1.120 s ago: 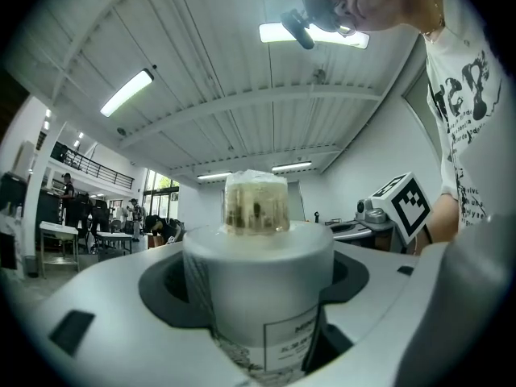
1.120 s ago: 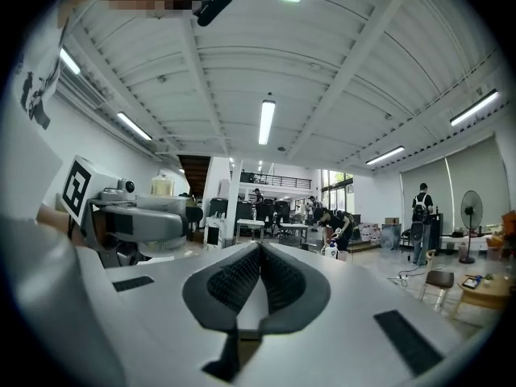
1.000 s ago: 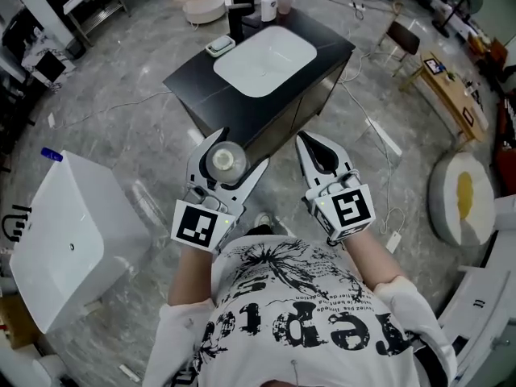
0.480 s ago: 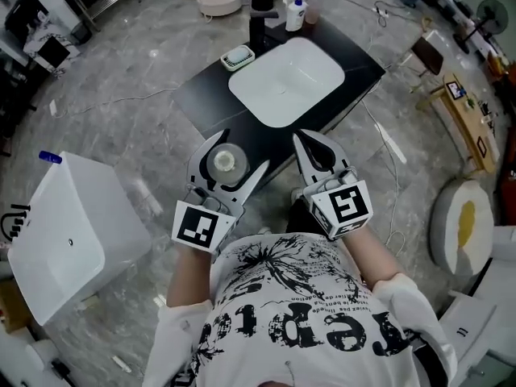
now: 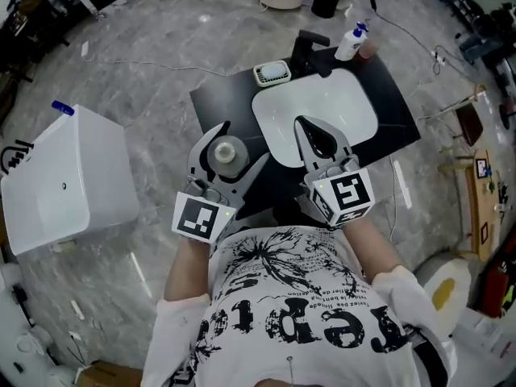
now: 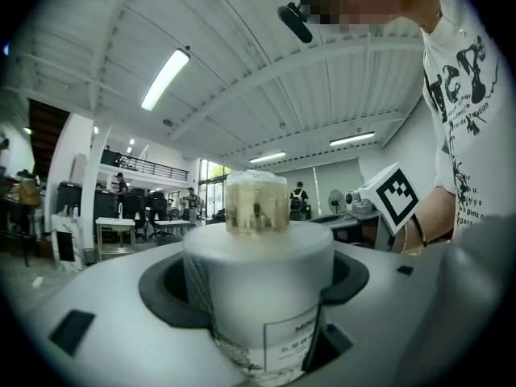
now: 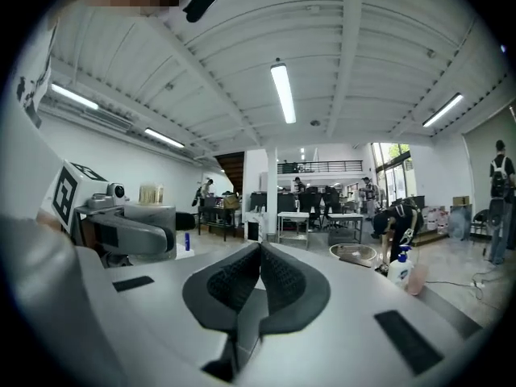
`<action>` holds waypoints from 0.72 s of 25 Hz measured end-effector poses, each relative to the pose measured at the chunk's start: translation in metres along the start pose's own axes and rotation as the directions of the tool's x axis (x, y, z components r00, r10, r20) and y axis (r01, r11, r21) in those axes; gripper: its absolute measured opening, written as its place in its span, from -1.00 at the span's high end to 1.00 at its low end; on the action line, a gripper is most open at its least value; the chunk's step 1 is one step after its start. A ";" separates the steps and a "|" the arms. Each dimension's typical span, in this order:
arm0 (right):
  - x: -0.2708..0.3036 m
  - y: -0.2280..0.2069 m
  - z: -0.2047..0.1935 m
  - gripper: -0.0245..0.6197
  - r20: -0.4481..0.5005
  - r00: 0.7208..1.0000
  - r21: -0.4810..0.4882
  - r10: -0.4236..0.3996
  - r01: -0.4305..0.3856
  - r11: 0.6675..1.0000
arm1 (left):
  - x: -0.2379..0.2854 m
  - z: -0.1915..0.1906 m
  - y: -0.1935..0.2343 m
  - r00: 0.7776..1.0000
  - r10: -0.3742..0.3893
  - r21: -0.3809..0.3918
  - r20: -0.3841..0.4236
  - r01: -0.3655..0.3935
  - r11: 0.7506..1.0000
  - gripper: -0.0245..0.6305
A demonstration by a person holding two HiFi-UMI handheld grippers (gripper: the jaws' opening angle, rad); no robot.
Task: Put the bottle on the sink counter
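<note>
since a second ago the black sink surface (image 5: pixel 216 103) has slid from well ahead of you to right beneath your grippers, and the white tub (image 5: pixel 60 185) now sits off to your left. your left gripper (image 5: pixel 234 147) pinches the bottle (image 6: pixel 258 285) around its white body, with the pale translucent cap standing clear above the jaws. in the head view the bottle hangs over the dark front-left part of the surface, just beside the white basin (image 5: pixel 339 107); you cannot tell whether it touches the surface. your right gripper (image 7: pixel 260 274) has its jaws pressed together with nothing between them, and it points out over the basin's near rim. at the back of the surface stand a black faucet (image 5: pixel 310 50), a soap dish (image 5: pixel 272 73) to its left and a pump bottle (image 5: pixel 352 42) to its right, all well apart from the bottle you hold.
</note>
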State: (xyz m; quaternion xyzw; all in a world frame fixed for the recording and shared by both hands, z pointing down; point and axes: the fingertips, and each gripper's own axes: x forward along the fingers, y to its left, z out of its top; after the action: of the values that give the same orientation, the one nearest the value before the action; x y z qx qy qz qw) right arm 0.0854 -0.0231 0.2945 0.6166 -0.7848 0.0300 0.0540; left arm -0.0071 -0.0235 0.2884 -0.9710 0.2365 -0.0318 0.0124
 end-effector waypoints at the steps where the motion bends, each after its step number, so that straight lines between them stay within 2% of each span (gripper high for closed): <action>1: 0.011 -0.010 0.000 0.88 -0.004 1.000 -0.004 0.026 -0.026 1.000 | 0.012 0.001 0.007 0.999 0.030 -0.009 0.012 -0.030 1.000 -0.14; 3: 0.031 -0.026 -0.001 0.88 -0.014 0.997 -0.017 0.079 -0.079 0.997 | 0.033 0.007 0.021 0.994 0.095 -0.039 0.055 -0.093 0.995 -0.14; 4: 0.042 -0.034 -0.001 0.88 -0.020 0.994 -0.022 0.105 -0.106 0.994 | 0.042 0.005 0.028 0.991 0.126 -0.047 0.050 -0.123 0.991 -0.14; 8: 0.081 -0.058 -0.010 0.88 -0.041 0.982 -0.014 0.185 -0.186 0.982 | 0.068 -0.017 0.058 0.973 0.225 -0.042 -0.044 -0.227 0.973 -0.14; 13: 0.126 -0.076 -0.034 0.88 -0.081 0.962 0.007 0.261 -0.261 0.965 | 0.098 -0.046 0.099 0.943 0.325 -0.057 -0.073 -0.330 0.942 -0.14; 18: 0.174 -0.090 -0.065 0.88 -0.130 0.938 0.039 0.320 -0.318 0.947 | 0.127 -0.092 0.134 0.920 0.377 -0.100 -0.103 -0.387 0.917 -0.14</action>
State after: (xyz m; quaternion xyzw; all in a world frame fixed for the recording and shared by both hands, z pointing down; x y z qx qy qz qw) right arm 0.1354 -0.2054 0.3788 0.4783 -0.8686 0.0866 0.0960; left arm 0.0379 -0.2012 0.3824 -0.9031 0.4233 -0.0542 -0.0487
